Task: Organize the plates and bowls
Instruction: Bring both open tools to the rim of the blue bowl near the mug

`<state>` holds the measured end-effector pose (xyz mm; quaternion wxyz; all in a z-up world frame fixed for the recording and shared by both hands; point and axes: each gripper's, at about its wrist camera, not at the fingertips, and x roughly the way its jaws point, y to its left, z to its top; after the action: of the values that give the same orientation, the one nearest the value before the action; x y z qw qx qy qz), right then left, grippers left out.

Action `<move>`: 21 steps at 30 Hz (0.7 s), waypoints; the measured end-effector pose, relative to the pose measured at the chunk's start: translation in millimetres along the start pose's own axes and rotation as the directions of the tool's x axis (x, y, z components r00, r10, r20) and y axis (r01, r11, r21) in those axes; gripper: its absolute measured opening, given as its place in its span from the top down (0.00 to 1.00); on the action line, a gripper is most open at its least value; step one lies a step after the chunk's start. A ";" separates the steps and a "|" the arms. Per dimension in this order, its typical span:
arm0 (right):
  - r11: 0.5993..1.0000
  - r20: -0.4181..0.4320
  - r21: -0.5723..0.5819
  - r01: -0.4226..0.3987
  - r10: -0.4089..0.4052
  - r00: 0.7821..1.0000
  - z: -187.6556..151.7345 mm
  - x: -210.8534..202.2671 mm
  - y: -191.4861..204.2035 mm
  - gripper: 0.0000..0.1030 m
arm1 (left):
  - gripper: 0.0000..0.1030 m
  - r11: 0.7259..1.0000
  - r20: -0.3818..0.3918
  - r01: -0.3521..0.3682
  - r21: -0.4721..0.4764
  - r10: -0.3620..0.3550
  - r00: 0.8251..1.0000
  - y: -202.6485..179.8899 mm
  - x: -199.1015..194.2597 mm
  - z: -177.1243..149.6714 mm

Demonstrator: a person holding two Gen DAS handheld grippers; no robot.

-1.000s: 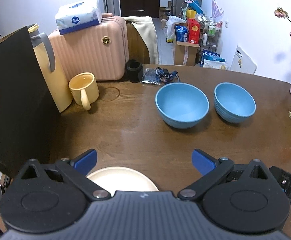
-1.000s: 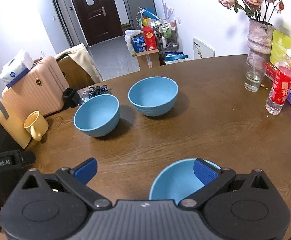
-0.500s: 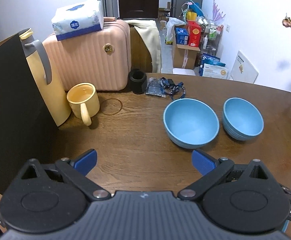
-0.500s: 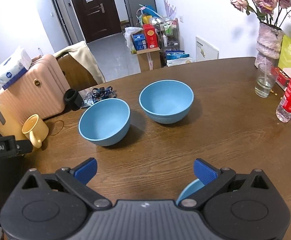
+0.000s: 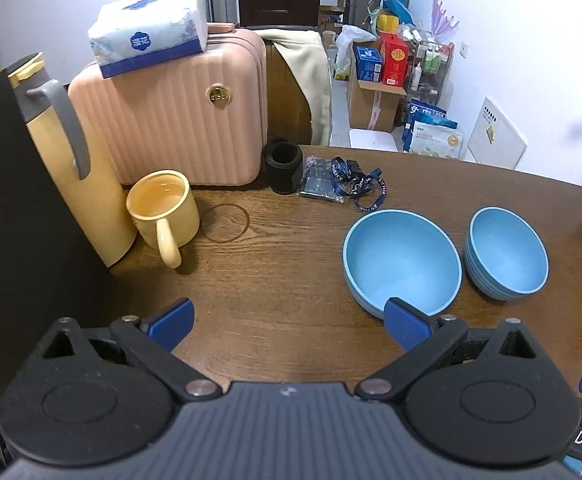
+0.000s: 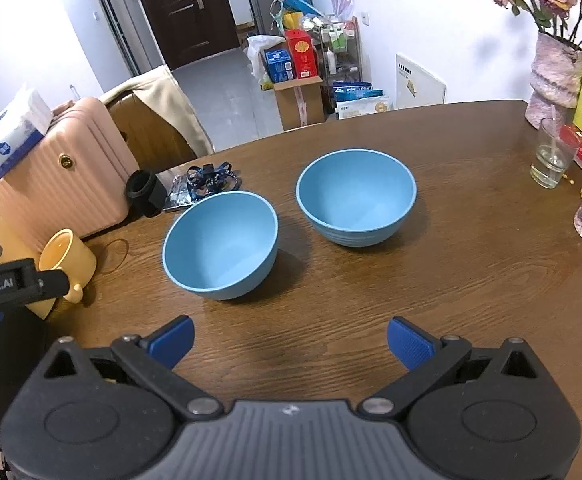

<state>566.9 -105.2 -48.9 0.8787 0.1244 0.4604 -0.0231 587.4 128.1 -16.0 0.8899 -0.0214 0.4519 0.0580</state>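
Both grippers hover level above the wooden tabletop (image 6: pixel 471 280), spread wide and empty: left gripper (image 5: pixel 289 322), right gripper (image 6: pixel 289 338). Two blue bowls stand upright, just apart: near bowl (image 6: pixel 221 246) at 11 o'clock of the right gripper, far bowl (image 6: pixel 355 196) at 1 o'clock.

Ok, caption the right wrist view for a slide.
Open right gripper faces two empty blue bowls on a wooden table.

"POLICE" on lanyard (image 5: pixel 357 184)
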 end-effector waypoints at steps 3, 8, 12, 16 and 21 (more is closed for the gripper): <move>1.000 -0.017 0.008 -0.006 0.006 1.000 6.8 8.7 6.2 0.00 | 0.00 1.000 -0.012 0.005 0.001 -0.005 1.000 -0.1 10.7 7.1; 0.999 -0.036 0.044 -0.013 0.014 0.999 18.2 23.7 11.2 0.01 | 0.00 1.000 -0.036 0.014 0.000 -0.014 0.999 -4.5 32.1 19.1; 0.998 -0.047 0.058 -0.001 0.004 0.999 28.4 39.7 15.4 0.07 | 0.00 1.000 -0.051 0.017 0.019 -0.016 0.999 -12.4 50.2 30.5; 0.997 -0.064 0.079 0.015 -0.010 0.998 40.7 58.5 17.4 0.16 | 0.00 1.000 -0.068 0.016 0.026 -0.015 0.998 -18.8 69.7 43.9; 0.993 -0.089 0.106 0.044 -0.035 0.995 51.3 82.3 16.8 0.18 | 0.00 0.998 -0.091 0.024 0.057 -0.019 0.996 -29.9 95.9 56.3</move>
<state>658.0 -95.1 -84.7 0.8491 0.1636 0.4987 -0.0599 692.3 111.5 -60.5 0.8693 -0.0031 0.4930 0.0344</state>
